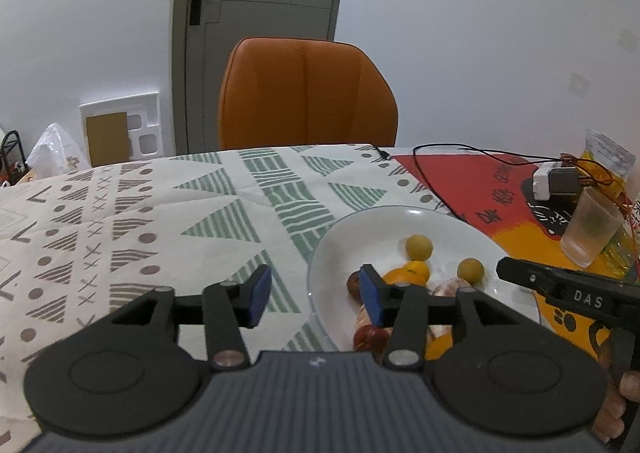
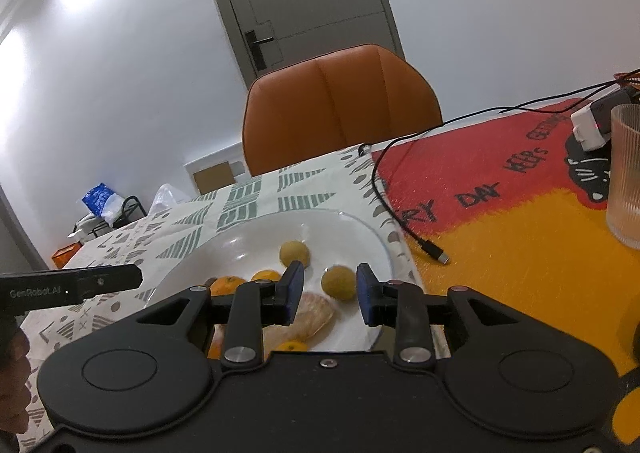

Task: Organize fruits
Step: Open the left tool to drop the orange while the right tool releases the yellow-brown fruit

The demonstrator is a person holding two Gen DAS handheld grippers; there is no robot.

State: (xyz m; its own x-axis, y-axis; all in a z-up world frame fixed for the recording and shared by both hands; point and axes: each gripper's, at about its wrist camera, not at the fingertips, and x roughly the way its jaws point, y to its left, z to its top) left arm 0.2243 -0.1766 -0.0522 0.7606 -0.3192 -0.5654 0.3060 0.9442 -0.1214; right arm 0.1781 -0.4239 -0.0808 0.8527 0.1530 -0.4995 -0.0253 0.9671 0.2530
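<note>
Left gripper (image 1: pixel 316 295) astride plate (image 1: pixel 400 221) rim.

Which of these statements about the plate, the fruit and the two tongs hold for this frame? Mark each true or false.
1. The fruit lies on a white plate. True.
2. The right tongs are clamped on a small yellow fruit. False: the jaws stand apart and the fruit lies between them on the plate, with a gap showing at each pad.
3. The left tongs hold nothing. True.
4. The ribbed glass stands on the plate. False: it stands on the red and yellow mat, apart from the plate.
5. The orange chair is at the far side of the table. True.
</note>
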